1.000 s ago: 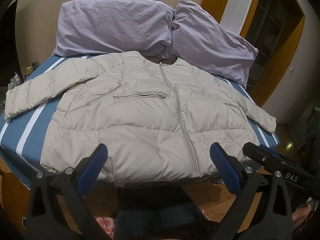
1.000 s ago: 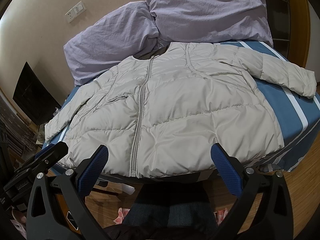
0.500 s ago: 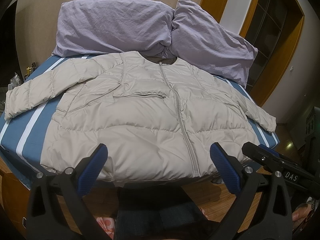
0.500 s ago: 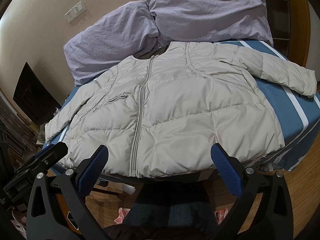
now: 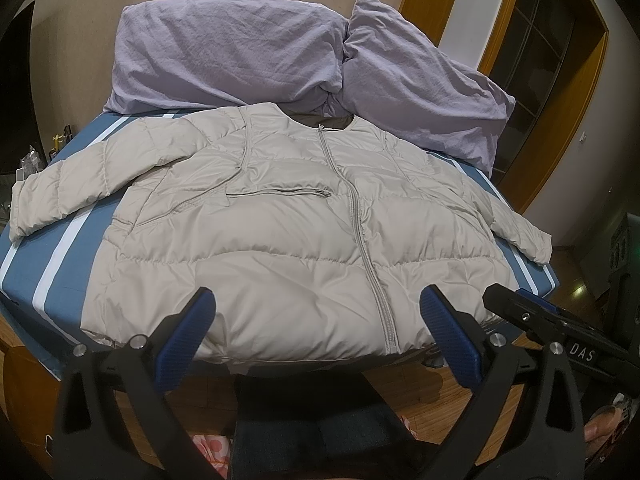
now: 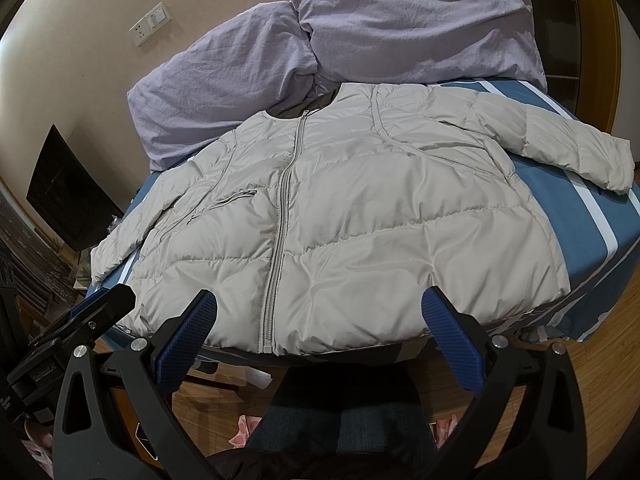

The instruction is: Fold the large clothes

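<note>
A beige puffer jacket [image 5: 280, 232] lies flat and zipped, front up, on a blue bed with white stripes [image 5: 52, 264]; both sleeves are spread out to the sides. It also shows in the right wrist view [image 6: 360, 216]. My left gripper [image 5: 316, 336] is open and empty, held just before the jacket's hem, left of the zipper end. My right gripper [image 6: 316, 336] is open and empty, before the hem, right of the zipper end. Each gripper's body shows at the edge of the other's view.
Two lilac pillows [image 5: 240, 52] lean against the wall at the bed's head, touching the jacket's collar. A wooden door frame [image 5: 560, 128] stands at the right. Wooden floor [image 6: 600, 400] lies below the bed's near edge. A dark cabinet [image 6: 68, 196] stands at the left.
</note>
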### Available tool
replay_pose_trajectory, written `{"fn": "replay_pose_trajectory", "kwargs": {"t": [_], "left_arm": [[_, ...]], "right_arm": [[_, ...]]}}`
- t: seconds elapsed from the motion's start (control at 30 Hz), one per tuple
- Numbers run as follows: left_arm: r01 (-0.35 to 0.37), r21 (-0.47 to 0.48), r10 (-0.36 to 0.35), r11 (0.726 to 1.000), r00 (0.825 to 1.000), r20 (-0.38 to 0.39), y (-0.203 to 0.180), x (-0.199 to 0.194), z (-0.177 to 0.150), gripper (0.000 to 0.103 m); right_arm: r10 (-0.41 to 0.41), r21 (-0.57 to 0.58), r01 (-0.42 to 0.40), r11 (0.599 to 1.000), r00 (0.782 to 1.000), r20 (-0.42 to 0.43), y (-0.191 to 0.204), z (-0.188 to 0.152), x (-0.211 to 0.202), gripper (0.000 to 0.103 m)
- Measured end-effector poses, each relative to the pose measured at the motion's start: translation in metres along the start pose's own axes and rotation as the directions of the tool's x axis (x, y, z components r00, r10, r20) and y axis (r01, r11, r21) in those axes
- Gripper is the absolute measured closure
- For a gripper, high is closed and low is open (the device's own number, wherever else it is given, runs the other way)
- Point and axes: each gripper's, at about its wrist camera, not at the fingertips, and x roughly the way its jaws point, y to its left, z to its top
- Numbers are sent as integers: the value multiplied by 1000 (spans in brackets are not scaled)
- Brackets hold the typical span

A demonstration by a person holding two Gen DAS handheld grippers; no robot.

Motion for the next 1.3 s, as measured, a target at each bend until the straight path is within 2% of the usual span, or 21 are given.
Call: {"fn": "replay_pose_trajectory", "kwargs": {"t": [0.93, 1.3], "left_arm": [[0, 0, 0, 1000, 1000, 1, 0, 0, 0, 2], [-10, -3, 10, 1000, 1000, -27, 5, 17, 5, 2]], "right_arm": [[1, 2, -1, 1000, 1000, -1, -1, 2, 0, 1], [-42, 20, 42, 999, 999, -12, -10, 10, 12, 1]]}}
